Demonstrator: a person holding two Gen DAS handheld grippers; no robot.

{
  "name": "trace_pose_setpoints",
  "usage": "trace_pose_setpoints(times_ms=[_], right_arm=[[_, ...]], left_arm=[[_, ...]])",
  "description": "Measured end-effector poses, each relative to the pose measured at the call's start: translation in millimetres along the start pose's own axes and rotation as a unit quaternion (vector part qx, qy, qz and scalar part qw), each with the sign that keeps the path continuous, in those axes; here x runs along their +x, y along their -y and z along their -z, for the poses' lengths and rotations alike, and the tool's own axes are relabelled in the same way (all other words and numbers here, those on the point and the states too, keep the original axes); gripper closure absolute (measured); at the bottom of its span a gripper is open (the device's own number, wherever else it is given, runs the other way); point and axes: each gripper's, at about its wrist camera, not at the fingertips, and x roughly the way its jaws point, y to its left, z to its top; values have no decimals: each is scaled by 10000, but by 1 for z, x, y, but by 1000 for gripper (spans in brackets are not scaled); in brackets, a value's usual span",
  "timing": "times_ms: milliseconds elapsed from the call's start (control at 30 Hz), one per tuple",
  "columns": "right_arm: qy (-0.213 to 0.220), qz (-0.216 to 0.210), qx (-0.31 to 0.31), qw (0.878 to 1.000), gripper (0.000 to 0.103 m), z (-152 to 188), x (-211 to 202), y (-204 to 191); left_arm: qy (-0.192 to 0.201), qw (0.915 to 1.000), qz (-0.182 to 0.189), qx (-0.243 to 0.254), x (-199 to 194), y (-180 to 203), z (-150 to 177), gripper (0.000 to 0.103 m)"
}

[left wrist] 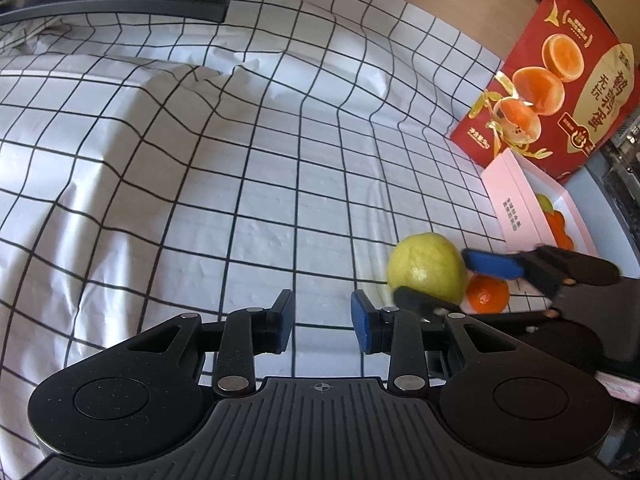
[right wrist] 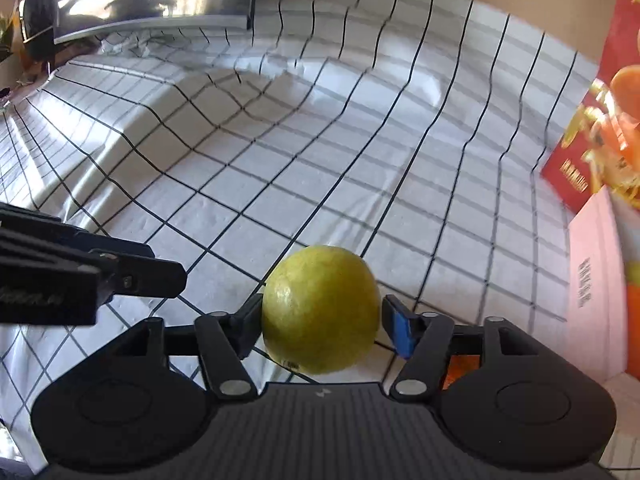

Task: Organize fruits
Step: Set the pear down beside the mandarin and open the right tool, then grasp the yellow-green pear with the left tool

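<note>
Guava (right wrist: 321,309) sits between the released right gripper (right wrist: 322,322); left gripper (left wrist: 322,322) clenched, empty

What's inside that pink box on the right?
The pink box holds a green fruit at the far end and orange fruit nearer. The box wall and the right gripper cover the rest, so I cannot count them.

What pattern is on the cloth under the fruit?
White cloth with a black grid of squares, clearest in the left wrist view.
</note>
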Motion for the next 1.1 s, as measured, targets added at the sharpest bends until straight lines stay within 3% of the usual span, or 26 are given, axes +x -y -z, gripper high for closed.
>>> trace_pose_setpoints(times_ms=[167,467,567,767,1100], right_arm=[[366,245,-64,9990,28,14,-29,16],[274,807,1039,9909,26,72,-62,77],[220,950,1286,9869,26,89,-67,86],[61,1028,1541,9827,26,109,-68,90],[-9,1086,1581,9814,26,119,-73,90]], left_arm=[[33,9999,103,105,2,12,-3,68],[296,9968,313,677,0,57,-6,68],[332,9924,364,1125,2,85,-8,68],[240,9789,-17,2028,21,128,-9,68],[221,9783,78,2058,27,131,-7,68]])
